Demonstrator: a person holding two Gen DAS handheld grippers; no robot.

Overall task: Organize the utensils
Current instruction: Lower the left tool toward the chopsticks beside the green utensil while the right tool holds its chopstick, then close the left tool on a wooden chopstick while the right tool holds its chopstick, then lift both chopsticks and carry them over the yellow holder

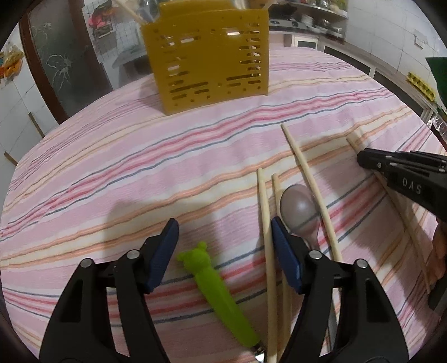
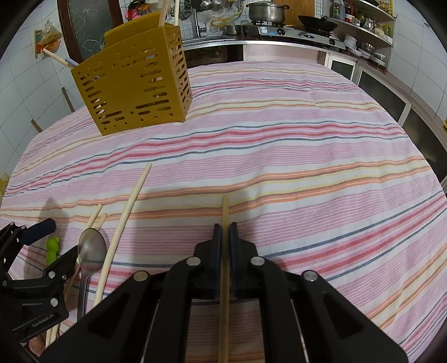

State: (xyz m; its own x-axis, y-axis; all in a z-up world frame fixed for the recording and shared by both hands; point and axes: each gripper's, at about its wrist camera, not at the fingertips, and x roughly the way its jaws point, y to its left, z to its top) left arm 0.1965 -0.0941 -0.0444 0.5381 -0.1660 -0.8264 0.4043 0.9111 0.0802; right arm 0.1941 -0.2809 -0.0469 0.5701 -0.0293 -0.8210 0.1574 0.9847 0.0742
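A yellow slotted utensil holder [image 1: 206, 58] [image 2: 134, 81] stands at the far side of the table with chopsticks sticking out of it. My left gripper [image 1: 223, 223] [image 2: 53, 245] is open over a green bear-topped utensil handle [image 1: 215, 290] [image 2: 52, 248], which lies between the pads untouched. Beside its right finger lie two chopsticks [image 1: 265, 251], a metal spoon [image 1: 299, 209] [image 2: 90, 248] and a longer chopstick [image 1: 310, 190] [image 2: 125, 217]. My right gripper [image 2: 225, 226] [image 1: 402, 173] is shut on a single chopstick [image 2: 224, 212] that rests low over the cloth.
A pink striped cloth [image 2: 279, 145] covers the round table. Behind it runs a kitchen counter with a stove and pot [image 2: 268, 12] and shelves of dishes. A dark-framed glass door [image 1: 56, 61] stands at the left.
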